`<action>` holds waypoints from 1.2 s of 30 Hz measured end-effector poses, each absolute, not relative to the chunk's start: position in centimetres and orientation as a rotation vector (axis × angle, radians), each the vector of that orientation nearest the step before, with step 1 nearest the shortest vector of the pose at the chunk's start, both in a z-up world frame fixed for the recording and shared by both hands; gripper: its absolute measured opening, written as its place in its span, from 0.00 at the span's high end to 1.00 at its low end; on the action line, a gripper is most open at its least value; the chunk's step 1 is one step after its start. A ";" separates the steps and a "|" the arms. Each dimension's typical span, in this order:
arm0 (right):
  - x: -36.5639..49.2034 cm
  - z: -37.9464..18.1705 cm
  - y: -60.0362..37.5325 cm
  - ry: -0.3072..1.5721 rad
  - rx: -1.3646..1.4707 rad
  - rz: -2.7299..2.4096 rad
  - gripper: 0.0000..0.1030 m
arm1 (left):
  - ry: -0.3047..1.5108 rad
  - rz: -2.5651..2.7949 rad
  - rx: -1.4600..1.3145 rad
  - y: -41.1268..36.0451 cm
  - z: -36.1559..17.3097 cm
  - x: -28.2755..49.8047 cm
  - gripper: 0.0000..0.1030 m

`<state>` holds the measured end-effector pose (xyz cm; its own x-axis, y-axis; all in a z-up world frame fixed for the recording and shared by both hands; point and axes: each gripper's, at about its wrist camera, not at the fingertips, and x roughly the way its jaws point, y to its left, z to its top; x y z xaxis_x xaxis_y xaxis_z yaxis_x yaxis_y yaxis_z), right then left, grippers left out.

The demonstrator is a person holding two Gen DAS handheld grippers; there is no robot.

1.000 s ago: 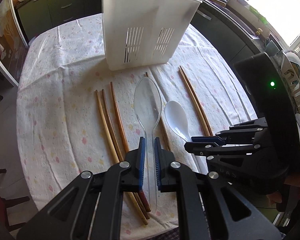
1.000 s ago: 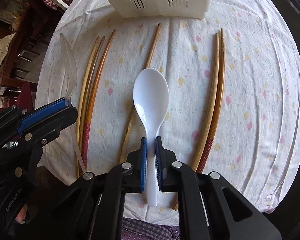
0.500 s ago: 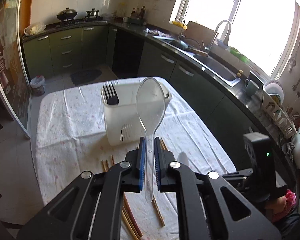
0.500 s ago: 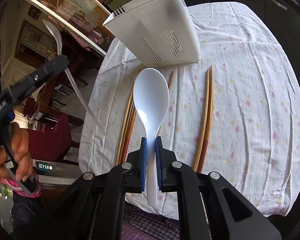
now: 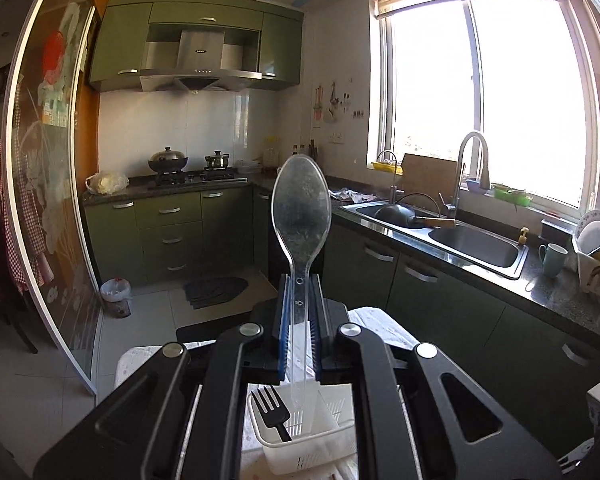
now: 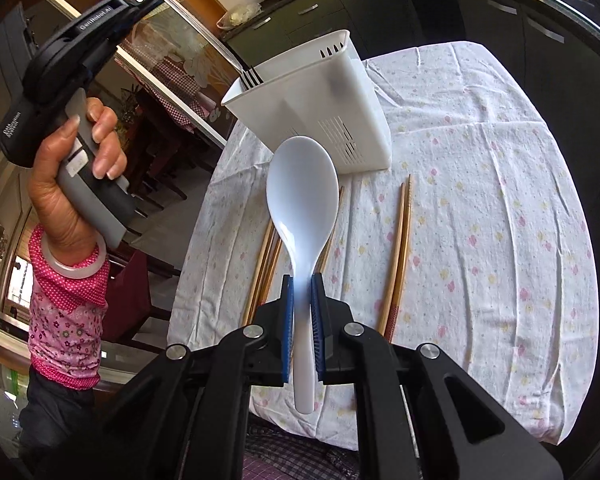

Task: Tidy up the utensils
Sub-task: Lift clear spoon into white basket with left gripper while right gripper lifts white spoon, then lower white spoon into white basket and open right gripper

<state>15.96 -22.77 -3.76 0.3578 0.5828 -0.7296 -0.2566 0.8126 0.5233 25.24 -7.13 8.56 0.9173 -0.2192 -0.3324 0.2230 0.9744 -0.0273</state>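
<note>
My left gripper [image 5: 299, 326] is shut on a clear plastic spoon [image 5: 301, 216], held upright with its handle tip hanging over the white utensil holder [image 5: 300, 444]. A black fork [image 5: 271, 406] stands in the holder's left side. My right gripper [image 6: 302, 322] is shut on a white spoon [image 6: 302, 196], lifted above the table in front of the holder [image 6: 320, 108]. In the right wrist view the left gripper's body [image 6: 72, 60] is raised high at the left, above the holder; the fork [image 6: 251, 77] shows at the holder's rim.
Several wooden chopsticks [image 6: 398, 252] lie on the flowered tablecloth [image 6: 500, 220], some partly hidden behind the white spoon. A kitchen counter with a sink [image 5: 472, 244] runs along the right. Chairs stand to the table's left.
Both grippers have lifted their spoons off the table. The left one has risen high and tilted the clear spoon upright over the holder. The right one has risen less.
</note>
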 end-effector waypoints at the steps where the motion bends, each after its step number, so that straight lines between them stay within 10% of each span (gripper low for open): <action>1: 16.0 -3.3 -22.8 1.062 0.347 0.556 0.91 | 0.355 -0.218 0.017 -7.2 7.8 25.7 0.92; 11: 18.7 2.9 -22.2 0.867 0.338 0.542 0.91 | 0.503 -0.224 0.023 -7.0 1.9 27.2 0.91; 16: 21.3 6.3 -21.9 0.745 0.354 0.513 0.91 | 0.523 -0.235 0.021 -6.6 1.0 26.7 0.51; 36: 32.1 1.3 -18.0 0.499 0.222 0.317 0.90 | 0.468 -0.269 -0.106 -2.7 4.1 21.1 0.47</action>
<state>32.09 -18.02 1.30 0.8310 0.3502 -0.4322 -0.2431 0.9275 0.2841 21.07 -2.74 4.10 0.8578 -0.2796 -0.4313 0.2313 0.9593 -0.1619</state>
